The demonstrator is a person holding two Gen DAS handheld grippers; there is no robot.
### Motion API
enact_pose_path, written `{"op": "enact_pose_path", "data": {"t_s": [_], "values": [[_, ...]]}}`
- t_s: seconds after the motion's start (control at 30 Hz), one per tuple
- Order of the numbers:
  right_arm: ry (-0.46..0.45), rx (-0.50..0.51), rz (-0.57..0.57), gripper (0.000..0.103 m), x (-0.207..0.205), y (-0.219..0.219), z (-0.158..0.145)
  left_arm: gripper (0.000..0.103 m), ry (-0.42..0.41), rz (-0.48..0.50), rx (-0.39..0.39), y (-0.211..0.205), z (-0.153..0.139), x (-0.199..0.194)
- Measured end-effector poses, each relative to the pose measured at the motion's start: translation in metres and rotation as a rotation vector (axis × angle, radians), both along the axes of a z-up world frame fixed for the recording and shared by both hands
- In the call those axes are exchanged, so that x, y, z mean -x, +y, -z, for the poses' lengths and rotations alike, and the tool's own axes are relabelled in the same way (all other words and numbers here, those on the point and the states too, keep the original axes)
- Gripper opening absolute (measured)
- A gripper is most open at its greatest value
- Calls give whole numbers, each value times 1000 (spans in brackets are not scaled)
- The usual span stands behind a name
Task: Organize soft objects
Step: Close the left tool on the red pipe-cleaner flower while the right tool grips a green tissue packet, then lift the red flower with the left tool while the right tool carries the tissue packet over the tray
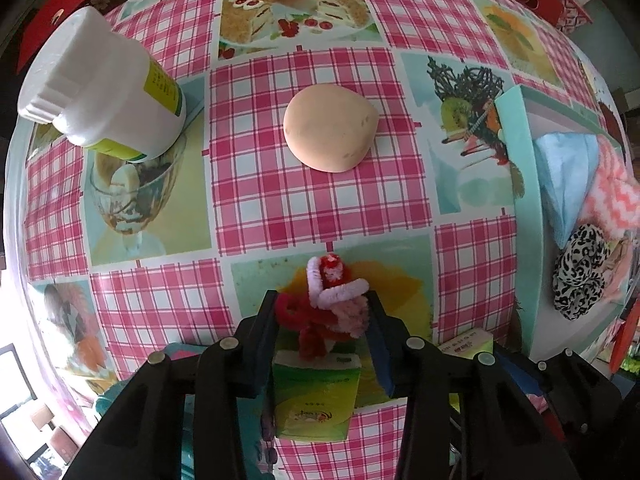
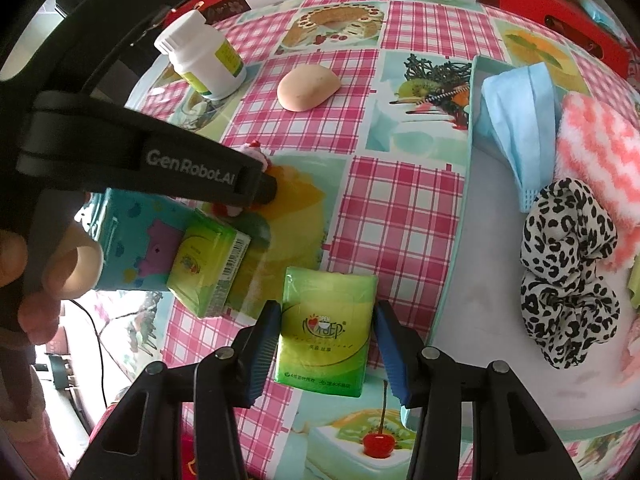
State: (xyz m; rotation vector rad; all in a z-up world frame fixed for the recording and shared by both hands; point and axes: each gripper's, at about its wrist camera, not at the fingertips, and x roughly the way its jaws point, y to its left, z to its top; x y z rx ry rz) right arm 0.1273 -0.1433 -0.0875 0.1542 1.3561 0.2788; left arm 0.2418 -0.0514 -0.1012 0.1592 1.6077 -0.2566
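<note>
My left gripper (image 1: 322,306) points down at the table and is shut on a bundle of red, pink and white pipe cleaners (image 1: 332,296). From the right wrist view the left gripper (image 2: 264,192) shows as a black arm, with bits of the pipe cleaners (image 2: 256,148) poking out. My right gripper (image 2: 327,312) holds a green tissue pack (image 2: 324,340), with both blue pads against its sides. A second green tissue pack (image 2: 208,268) leans on a teal cartoon box (image 2: 132,240). That second pack (image 1: 316,392) lies right under the left gripper.
A teal tray (image 2: 460,240) on the right holds a blue face mask (image 2: 516,120), a pink-and-white fuzzy cloth (image 2: 596,152) and a leopard-print scrunchie (image 2: 564,272). A peach soft pad (image 1: 330,126) and a white bottle (image 1: 108,88) stand on the checked tablecloth. A hand (image 2: 60,272) grips the left tool.
</note>
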Motion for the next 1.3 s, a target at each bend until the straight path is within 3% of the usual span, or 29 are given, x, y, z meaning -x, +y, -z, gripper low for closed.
{"op": "enact_pose_path", "data": {"t_s": [0.3, 0.53, 0.8, 1.03, 1.2, 1.3], "values": [[-32, -28, 21, 51, 0, -11, -16, 42, -99, -44, 83, 11, -45, 8], [-117, -64, 55, 51, 4, -27, -49, 42, -273, -110, 189, 21, -106, 25], [-210, -33, 147, 51, 8, -53, -81, 42, -448, -124, 298, 7, -166, 48], [-275, -8, 224, 51, 15, -81, -99, 42, -513, -75, 320, -19, -183, 61], [-290, 5, 282, 51, 17, -102, -103, 42, -515, -48, 329, -34, -182, 65], [-293, 65, 325, 51, 18, -116, -103, 42, -507, -33, 324, -42, -178, 67]]}}
